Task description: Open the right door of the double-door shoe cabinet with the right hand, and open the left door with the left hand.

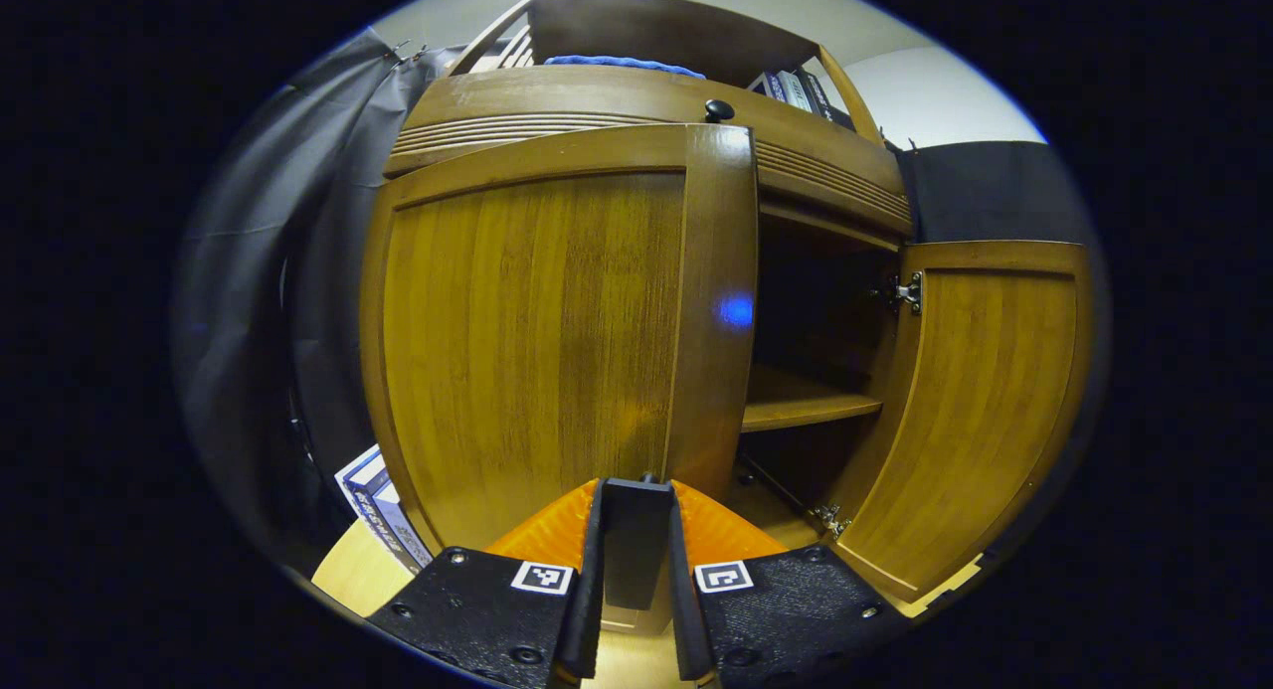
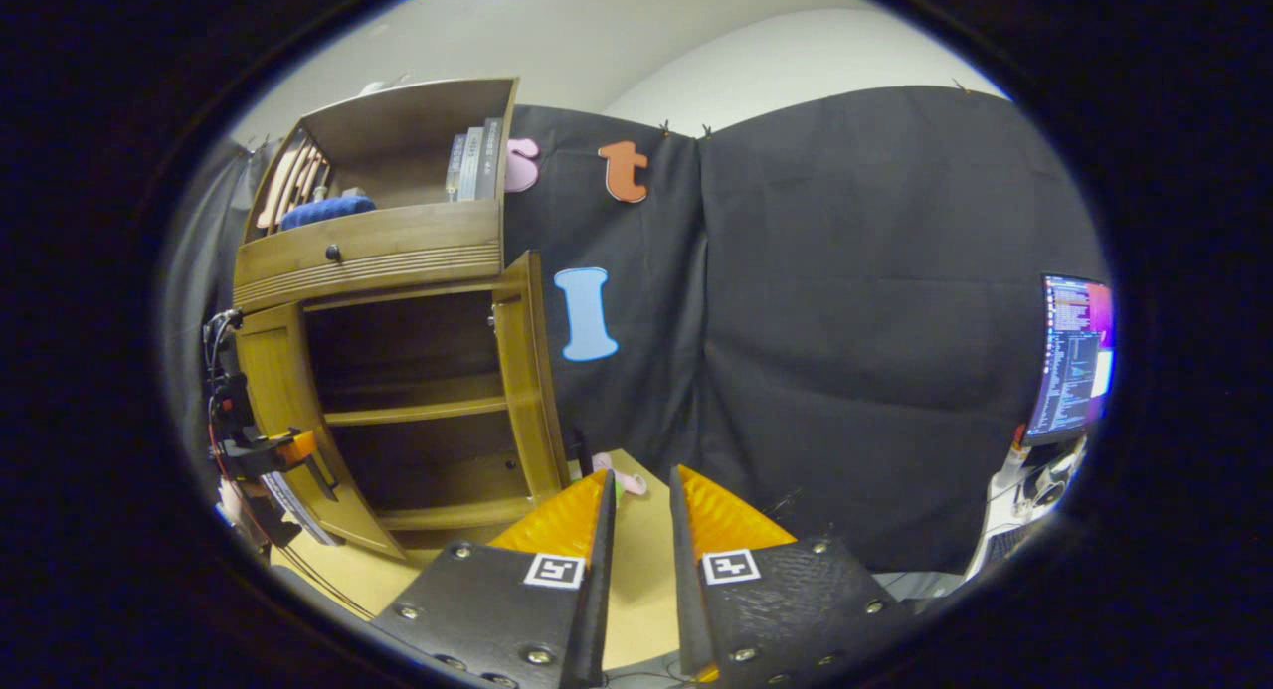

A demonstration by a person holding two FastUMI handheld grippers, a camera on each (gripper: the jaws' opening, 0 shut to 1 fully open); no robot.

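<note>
The left gripper [image 1: 636, 550] points straight ahead, its jaws set close together and clamped on a dark upright piece held between them near the bottom of the left gripper view. The right gripper [image 2: 641, 530] is level and pulled back, its jaws slightly apart with nothing between them. Far left in the right gripper view, the left gripper [image 2: 283, 450] appears small.

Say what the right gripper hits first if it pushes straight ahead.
Probably the black cloth booth wall, past the pale wooden tabletop. The right gripper points right of the brown wooden shoe cabinet; depth unclear.
</note>
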